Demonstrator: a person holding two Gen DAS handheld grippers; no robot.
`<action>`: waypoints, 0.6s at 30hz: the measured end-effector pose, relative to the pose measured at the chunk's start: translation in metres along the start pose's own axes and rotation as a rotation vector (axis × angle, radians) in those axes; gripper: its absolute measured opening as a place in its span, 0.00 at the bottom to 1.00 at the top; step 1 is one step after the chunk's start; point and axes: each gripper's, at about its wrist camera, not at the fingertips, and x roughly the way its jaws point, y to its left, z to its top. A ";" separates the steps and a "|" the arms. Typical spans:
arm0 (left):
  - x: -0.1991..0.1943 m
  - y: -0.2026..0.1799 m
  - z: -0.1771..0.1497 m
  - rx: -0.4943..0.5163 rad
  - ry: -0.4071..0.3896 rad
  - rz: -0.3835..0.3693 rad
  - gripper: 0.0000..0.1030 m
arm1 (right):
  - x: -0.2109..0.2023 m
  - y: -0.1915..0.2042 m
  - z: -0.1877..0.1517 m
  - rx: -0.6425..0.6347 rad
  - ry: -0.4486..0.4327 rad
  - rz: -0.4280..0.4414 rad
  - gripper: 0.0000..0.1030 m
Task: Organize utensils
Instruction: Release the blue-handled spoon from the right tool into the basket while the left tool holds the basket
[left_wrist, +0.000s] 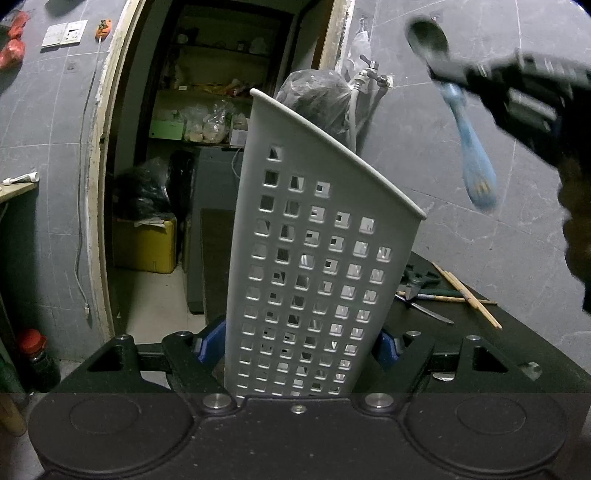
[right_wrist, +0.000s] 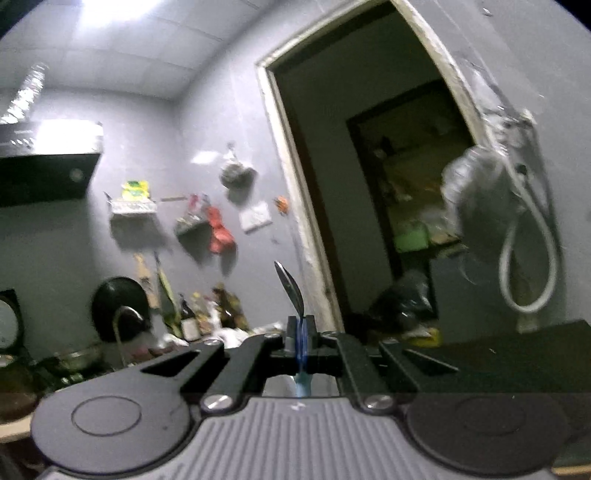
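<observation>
Left gripper (left_wrist: 299, 347) clamps the holder (left_wrist: 314, 266); right gripper (right_wrist: 300, 338) lifts a spoon (left_wrist: 461, 122)

The white perforated holder stands tilted between the left gripper's blue pads, pressed from both sides, on a dark table (left_wrist: 517, 332). The right gripper is pinched tight on the spoon's blue handle – metal bowl up – in the air above and right of the holder, blurred. Scissors (left_wrist: 417, 284) and what look like chopsticks (left_wrist: 469, 295) lie on the table behind
</observation>
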 end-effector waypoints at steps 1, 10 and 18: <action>0.000 -0.001 0.001 0.002 0.001 -0.001 0.76 | 0.003 0.004 0.003 -0.001 -0.013 0.012 0.01; -0.001 -0.003 0.001 0.015 0.009 -0.025 0.76 | 0.037 0.023 -0.006 -0.001 -0.067 0.063 0.02; 0.001 0.002 0.003 0.013 0.011 -0.029 0.76 | 0.053 0.026 -0.034 -0.004 -0.031 0.009 0.02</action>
